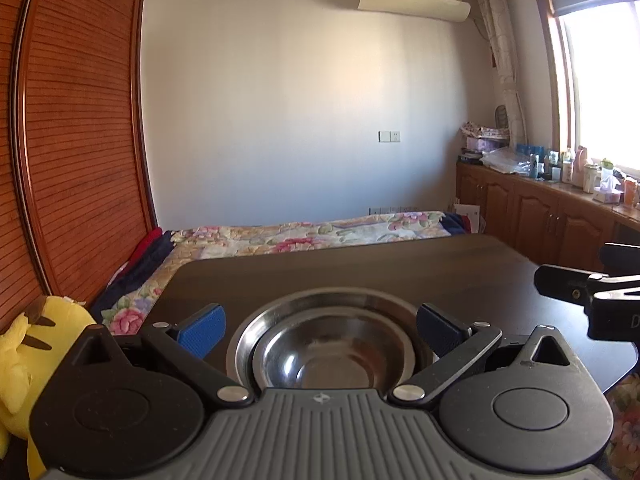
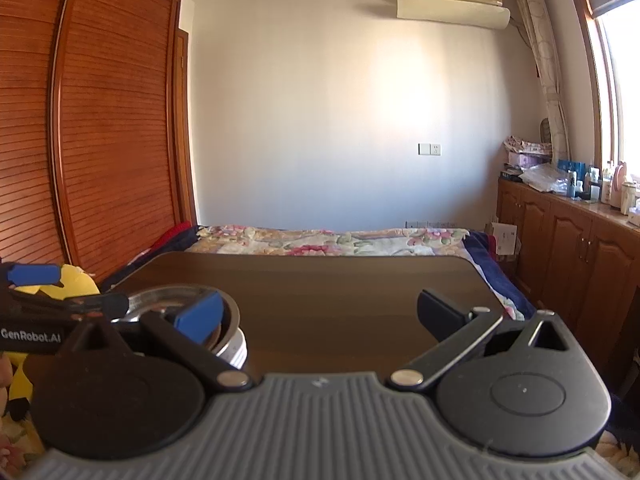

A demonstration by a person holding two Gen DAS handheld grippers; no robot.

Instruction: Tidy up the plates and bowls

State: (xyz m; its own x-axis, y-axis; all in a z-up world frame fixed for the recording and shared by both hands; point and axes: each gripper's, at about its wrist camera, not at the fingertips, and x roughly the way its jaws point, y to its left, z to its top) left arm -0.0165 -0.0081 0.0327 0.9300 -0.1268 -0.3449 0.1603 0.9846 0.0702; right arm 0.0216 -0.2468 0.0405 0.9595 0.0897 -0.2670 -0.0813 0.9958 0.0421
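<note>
Blue-padded fingers (image 1: 202, 330) of the left gripper (image 1: 320, 332) stand wide apart, flanking nested steel bowls (image 1: 332, 344) without touching them. Both bowls sit upright, mouths up, on the dark wooden table (image 1: 360, 272), near its left front edge. Right gripper (image 2: 320, 318) hovers over bare tabletop, likewise spread, holding nothing.

White lettering reading "GenRobot.AI" is showing on the black body of the left gripper (image 2: 60, 292), at the left edge of the right wrist view. In the left wrist view, a single white "D" is peeking in at the far right edge, on the black body of the right gripper (image 1: 576, 280); the rest of that word is running out of frame.
</note>
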